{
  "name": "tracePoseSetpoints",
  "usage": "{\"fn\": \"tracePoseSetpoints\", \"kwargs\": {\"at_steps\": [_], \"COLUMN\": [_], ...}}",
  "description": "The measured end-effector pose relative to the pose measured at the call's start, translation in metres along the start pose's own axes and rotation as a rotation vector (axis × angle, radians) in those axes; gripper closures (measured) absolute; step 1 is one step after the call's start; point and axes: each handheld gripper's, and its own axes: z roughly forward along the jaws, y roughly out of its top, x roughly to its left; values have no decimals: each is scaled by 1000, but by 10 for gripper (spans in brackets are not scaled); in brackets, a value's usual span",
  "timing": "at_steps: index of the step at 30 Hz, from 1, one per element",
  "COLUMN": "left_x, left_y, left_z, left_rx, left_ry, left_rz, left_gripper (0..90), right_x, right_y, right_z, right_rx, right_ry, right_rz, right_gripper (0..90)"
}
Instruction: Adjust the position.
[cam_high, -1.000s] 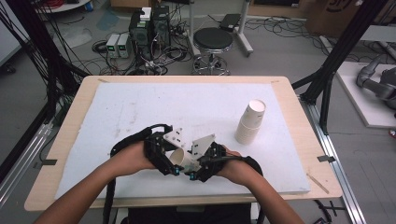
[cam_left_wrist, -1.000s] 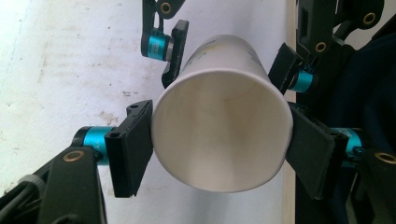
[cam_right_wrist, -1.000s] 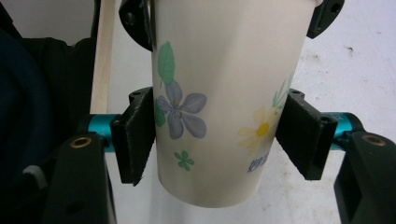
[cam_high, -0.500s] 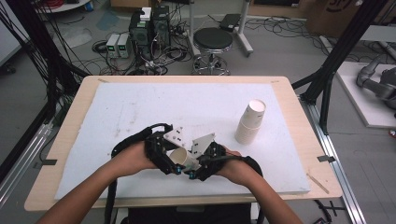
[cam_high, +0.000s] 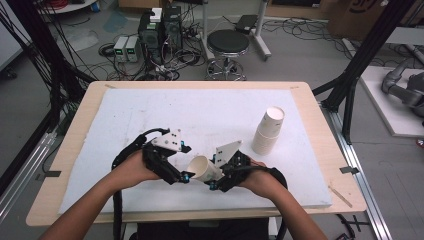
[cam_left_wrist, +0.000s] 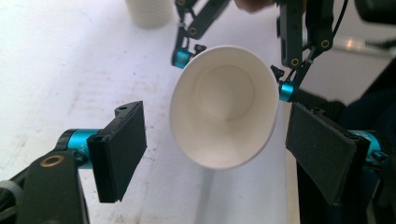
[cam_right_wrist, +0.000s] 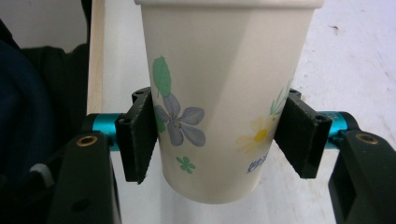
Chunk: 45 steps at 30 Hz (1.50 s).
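Since the earlier frames, both hands and the cup between them had shifted only slightly near the lower centre of the high view; the stack at the right had not moved.

Item 1: white paper cup with printed flowers (cam_high: 203, 168), tipped on its side in the high view, held off the white foam board (cam_high: 210, 115) between the two tools, its open mouth turned toward the left of the frame. In the right gripper view the cup (cam_right_wrist: 224, 93) stood at centre frame, with a blue flower, a green leaf and a yellow flower on its wall. In the left gripper view its open mouth (cam_left_wrist: 224, 105) faced the camera at centre frame, the inside plain white.

Item 2: right gripper (cam_high: 220, 172), black with teal fittings, lower centre of the high view. Its jaws were clenched on the cup's lower wall, one pad (cam_right_wrist: 137, 140) pressed against each side.

Item 3: left gripper (cam_high: 182, 172), same make, just left of the cup. Its jaws stood released, the pads (cam_left_wrist: 122, 149) spread to either side of the cup's rim and apart from it.

Item 4: stack of white paper cups (cam_high: 268, 131), leaning slightly, at the right of the board, well apart from the held cup; its base also appeared at the upper left of the left gripper view (cam_left_wrist: 149, 11).

Item 5: light wooden table (cam_high: 320, 125) carrying the board.
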Motion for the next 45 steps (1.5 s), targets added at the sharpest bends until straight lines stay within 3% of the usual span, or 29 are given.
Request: {"fn": "tracePoseSetpoints", "kwargs": {"at_steps": [4,12,16,22,30,40,45], "left_x": [1,-1,-1,-2,-6,-10,-10], "left_y": [-12,-37,-55,-76,-98,-120,-123], "left_z": [-6,-16,-18,-15,-12,-10,-17], "left_rx": [-79,-289,-373,-427,-509,-503,-540], "left_ry": [29,122,137,172,264,336,374], "left_rz": [-42,-121,-161,-191,-174,-201,-210], "left_gripper": [204,195,194,195,193,188,189], "right_x": [-2,0,5,11,13,16,15], "right_y": [-13,-35,-48,-66,-83,-89,-92], "right_z": [-6,-18,-22,-28,-35,-41,-45], "right_rx": [-49,-192,-270,-361,-466,-517,-538], "right_ry": [-21,-108,-164,-209,-264,-338,-360], "right_rz": [49,144,190,243,332,351,363], "right_gripper": [349,340,339,334,330,328,328]}}
